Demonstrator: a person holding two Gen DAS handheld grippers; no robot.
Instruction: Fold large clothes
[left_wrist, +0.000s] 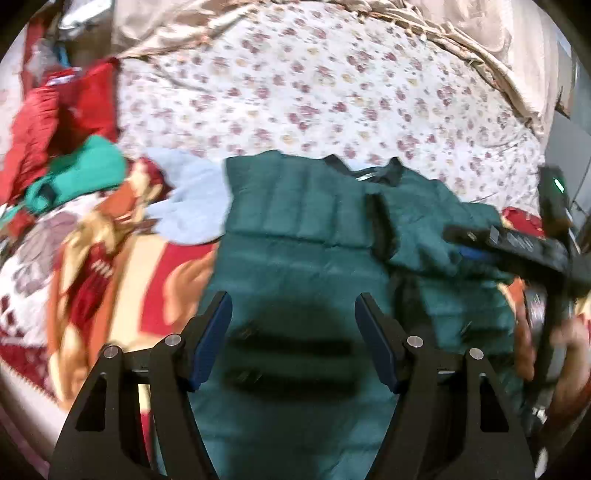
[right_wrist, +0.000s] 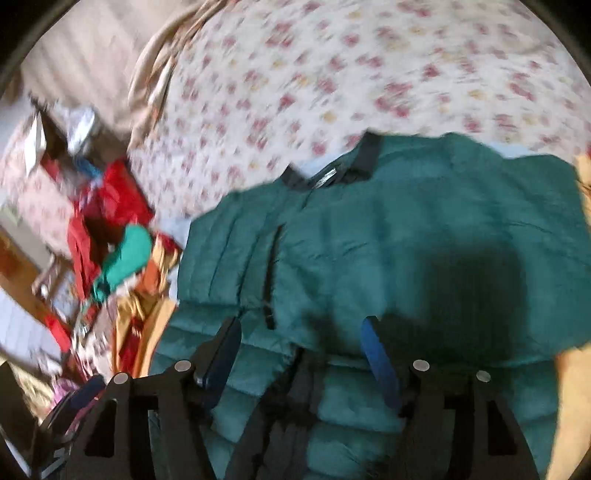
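My left gripper (left_wrist: 293, 332) and right gripper (right_wrist: 301, 354) hover with jaws spread, empty, above a dark green quilted puffer jacket (left_wrist: 314, 229). It lies on a white floral bedsheet (left_wrist: 295, 85), beside a red patterned blanket (left_wrist: 110, 266) with heaped red clothes (left_wrist: 55, 110).

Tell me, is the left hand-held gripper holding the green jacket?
No, the left hand-held gripper hangs open above the green jacket, with nothing between its blue pads.

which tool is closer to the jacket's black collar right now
Right, as far as the blur shows. The right tool hangs open over the green jacket below its black collar; the left tool, also open, hovers farther down the body.
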